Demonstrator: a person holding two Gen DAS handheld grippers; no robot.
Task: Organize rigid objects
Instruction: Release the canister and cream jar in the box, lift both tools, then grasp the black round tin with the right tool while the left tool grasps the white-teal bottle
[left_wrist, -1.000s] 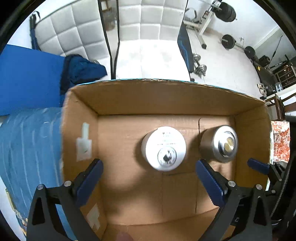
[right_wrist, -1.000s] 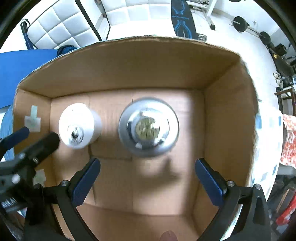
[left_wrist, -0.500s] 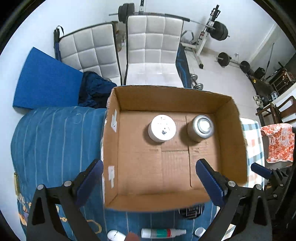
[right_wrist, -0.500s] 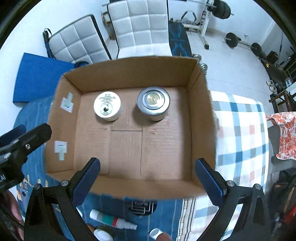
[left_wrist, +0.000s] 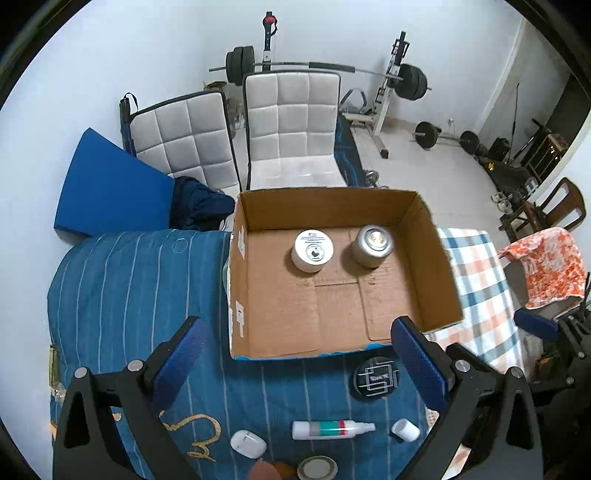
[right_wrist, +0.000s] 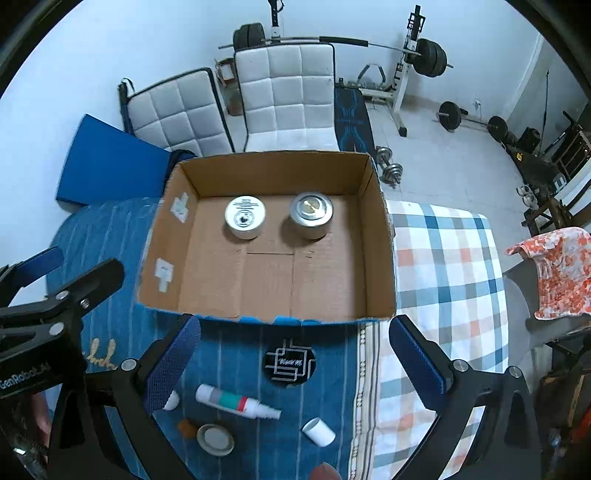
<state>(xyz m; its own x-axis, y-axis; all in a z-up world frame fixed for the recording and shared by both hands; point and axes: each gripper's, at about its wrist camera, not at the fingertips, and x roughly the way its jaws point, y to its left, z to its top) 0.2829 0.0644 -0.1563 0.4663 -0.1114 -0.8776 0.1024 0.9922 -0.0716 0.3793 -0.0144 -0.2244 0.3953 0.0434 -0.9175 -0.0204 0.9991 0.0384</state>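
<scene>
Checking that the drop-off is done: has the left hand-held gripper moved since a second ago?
Yes. The left hand-held gripper has pulled up and back out of the box; its fingers were over the box floor, now over the blue cloth.

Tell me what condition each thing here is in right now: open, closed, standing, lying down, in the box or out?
Cardboard box: open-topped, holds two tins.
White tin: upright, lidded, inside box.
Silver tin: upright, lidded, inside box.
Spray bottle: lying down, uncapped, outside.
White cap: loose, on its side.
Black round tin: flat, outside.
Left gripper: open, empty.
Right gripper: open, empty.
</scene>
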